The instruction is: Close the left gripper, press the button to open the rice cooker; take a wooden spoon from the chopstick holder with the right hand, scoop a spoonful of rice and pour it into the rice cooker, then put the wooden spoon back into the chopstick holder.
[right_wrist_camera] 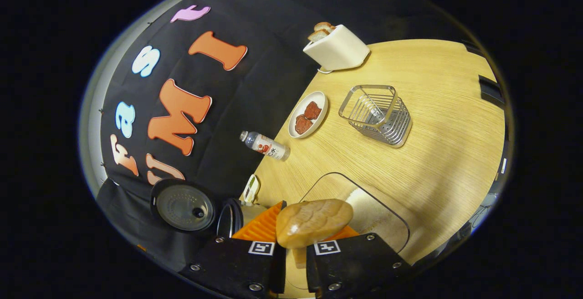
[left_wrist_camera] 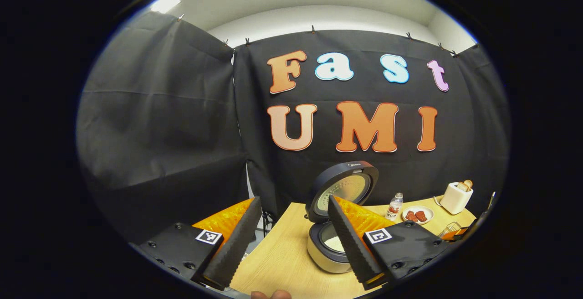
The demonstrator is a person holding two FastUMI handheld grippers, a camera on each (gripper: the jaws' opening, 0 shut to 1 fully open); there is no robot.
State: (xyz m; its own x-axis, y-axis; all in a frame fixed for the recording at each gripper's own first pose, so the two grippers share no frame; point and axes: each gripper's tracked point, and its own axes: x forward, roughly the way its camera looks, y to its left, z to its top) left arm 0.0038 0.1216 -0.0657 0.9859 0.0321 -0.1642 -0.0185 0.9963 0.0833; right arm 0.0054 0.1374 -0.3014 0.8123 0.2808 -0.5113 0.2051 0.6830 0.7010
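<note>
Wooden spoon clamped in right gripper jaws, above rice tray by worktop's front edge. Rice cooker lid-up near back edge. Left gripper jaws apart, holding nothing. Chopstick holder mid-worktop.

Left gripper view faces the wall, level; right gripper view looks down, tilted; both share the table.

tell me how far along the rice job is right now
Done: the rice cooker stands with its lid up, and something pale already lies in its pot. The chopstick holder stands empty. In hand: the right gripper is shut on the wooden spoon, above a clear container of rice; the spoon's back faces the camera, so any load is hidden. The left gripper is open. Left: returning the spoon to the holder.
</note>
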